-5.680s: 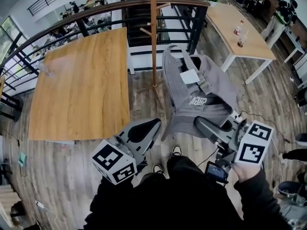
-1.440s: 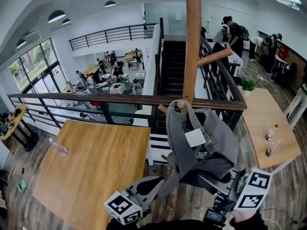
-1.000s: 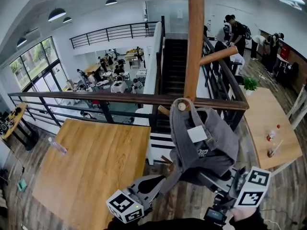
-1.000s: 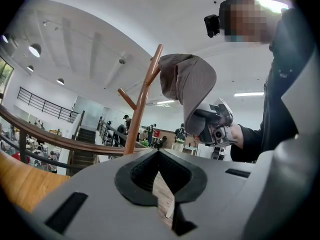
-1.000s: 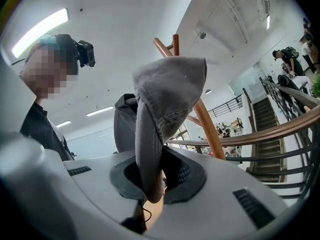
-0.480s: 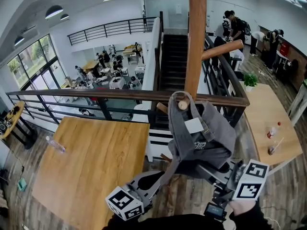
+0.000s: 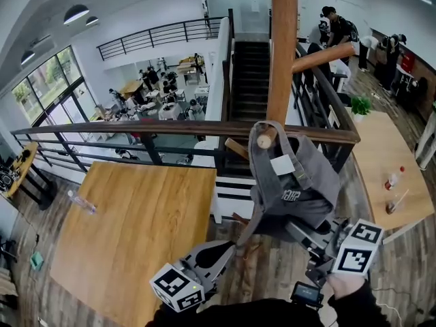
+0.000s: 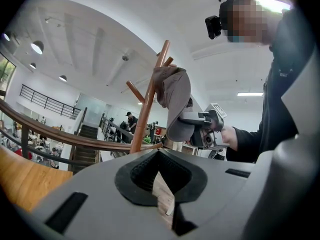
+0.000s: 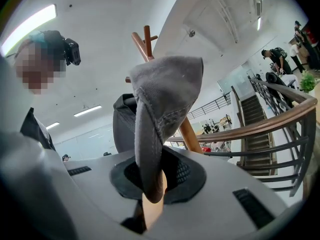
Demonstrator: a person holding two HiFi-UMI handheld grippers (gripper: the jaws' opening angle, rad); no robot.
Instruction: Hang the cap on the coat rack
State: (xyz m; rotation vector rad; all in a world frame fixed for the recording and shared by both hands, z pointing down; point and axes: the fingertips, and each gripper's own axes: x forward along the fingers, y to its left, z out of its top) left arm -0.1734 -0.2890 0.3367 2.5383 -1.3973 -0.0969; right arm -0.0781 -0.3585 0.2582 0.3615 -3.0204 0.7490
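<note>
The grey cap (image 7: 300, 176) is up at the wooden coat rack (image 7: 281, 53), its upper rim lying against the end of a lower peg (image 7: 264, 140). My right gripper (image 7: 294, 229) is below it, shut on the cap's brim; in the right gripper view the brim (image 9: 150, 149) runs down between the jaws. My left gripper (image 7: 225, 254) is lower left, apart from the cap, shut with nothing in it (image 8: 159, 153). In the left gripper view the cap (image 8: 175, 91) is beside the rack pole (image 8: 147, 104).
A wooden table (image 7: 129, 230) lies below left and a curved railing (image 7: 170, 129) runs behind the rack. A second table (image 7: 381, 148) at right carries bottles (image 7: 392, 180). A staircase (image 7: 248, 73) descends beyond. People stand at the far right (image 7: 337, 26).
The cap and my right gripper have shifted slightly up and right, and the peg's end stays at the cap's upper rim. The left gripper stays low and shut.
</note>
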